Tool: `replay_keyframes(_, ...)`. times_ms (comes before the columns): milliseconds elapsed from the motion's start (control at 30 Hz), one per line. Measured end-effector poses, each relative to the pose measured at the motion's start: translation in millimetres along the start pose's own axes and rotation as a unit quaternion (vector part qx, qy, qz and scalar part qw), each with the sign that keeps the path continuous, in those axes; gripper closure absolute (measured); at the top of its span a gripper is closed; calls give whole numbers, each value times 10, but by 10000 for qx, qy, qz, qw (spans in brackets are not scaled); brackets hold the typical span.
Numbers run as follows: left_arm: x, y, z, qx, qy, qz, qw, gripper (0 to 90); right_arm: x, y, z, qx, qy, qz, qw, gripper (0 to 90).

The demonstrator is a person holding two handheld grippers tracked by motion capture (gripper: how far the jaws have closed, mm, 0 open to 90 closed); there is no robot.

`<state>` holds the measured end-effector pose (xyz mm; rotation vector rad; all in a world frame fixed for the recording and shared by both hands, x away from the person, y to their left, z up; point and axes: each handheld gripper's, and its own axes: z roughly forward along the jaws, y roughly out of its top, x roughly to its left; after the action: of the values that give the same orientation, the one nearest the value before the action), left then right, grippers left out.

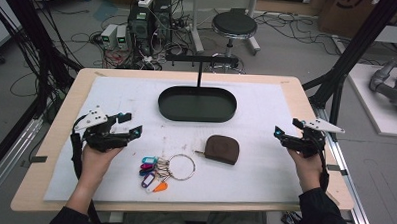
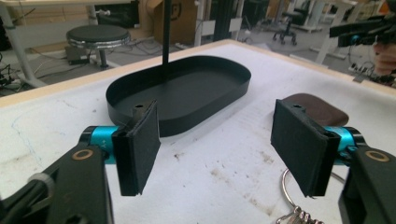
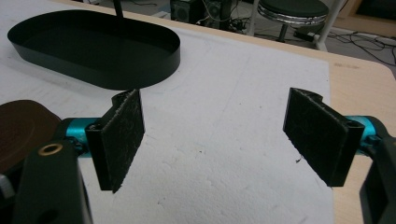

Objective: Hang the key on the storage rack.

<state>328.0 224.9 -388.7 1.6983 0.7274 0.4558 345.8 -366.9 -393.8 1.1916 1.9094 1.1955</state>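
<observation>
A pale wooden tabletop (image 1: 60, 137) carries a white, stained mat (image 1: 266, 119) that covers most of its surface. At the far middle of the mat stands a black oval metal tray (image 1: 197, 104) with a low rim; a thin black post rises from its far side to a short crossbar. The tray holds nothing.

Nearer the person, just right of centre, lies a small brown leather pouch (image 1: 222, 149) with rounded corners. To its left, close by but apart from it, lies a large silver key ring (image 1: 182, 167) with a bunch of coloured plastic key tags (image 1: 150, 173) in blue, pink, purple, white and orange fanned out on its left side.

The left claw (image 1: 129, 124) is held above the left part of the mat, left of the tags, pointing to the right and away. Its jaws stand wide apart with nothing between them. In the left gripper view the tray lies beyond the gap between the two black pads (image 2: 137, 147), the pouch shows behind the right pad, and part of the ring shows at the bottom right.

The right claw (image 1: 287, 129) is held near the right edge of the mat, well right of the pouch, pointing left. Its jaws also stand wide apart and hold nothing. In the right gripper view bare mat lies between the pads (image 3: 121, 137), with the tray far left and the pouch at the left edge.

On the floor beyond the tabletop stand a round black stool (image 1: 234, 25) and electronic boxes among tangled cables.
</observation>
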Motion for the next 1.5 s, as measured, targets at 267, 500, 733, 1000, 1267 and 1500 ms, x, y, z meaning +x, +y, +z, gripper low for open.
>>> replay_keyframes(267,-58,43,83,59,-103,-92,9999,262,23,-15,64,92,20,-122,9999,209)
replay_keyframes(500,-101,63,165,188,-33,-211,9996,210,1,-40,82,147,12,-101,9998,208)
replay_keyframes(733,-158,29,263,299,-211,-257,9990,217,7,-43,67,105,-32,-96,9999,209)
replay_keyframes(1000,-215,-27,381,422,-378,-251,9981,224,25,-47,110,193,-25,-178,9997,209)
replay_keyframes(1267,-315,-64,556,690,-669,-145,9953,273,57,-48,139,249,7,-258,9994,209)
replay_keyframes(1500,-417,-117,714,1020,-935,-60,9904,281,64,-50,139,269,37,-244,9993,210)
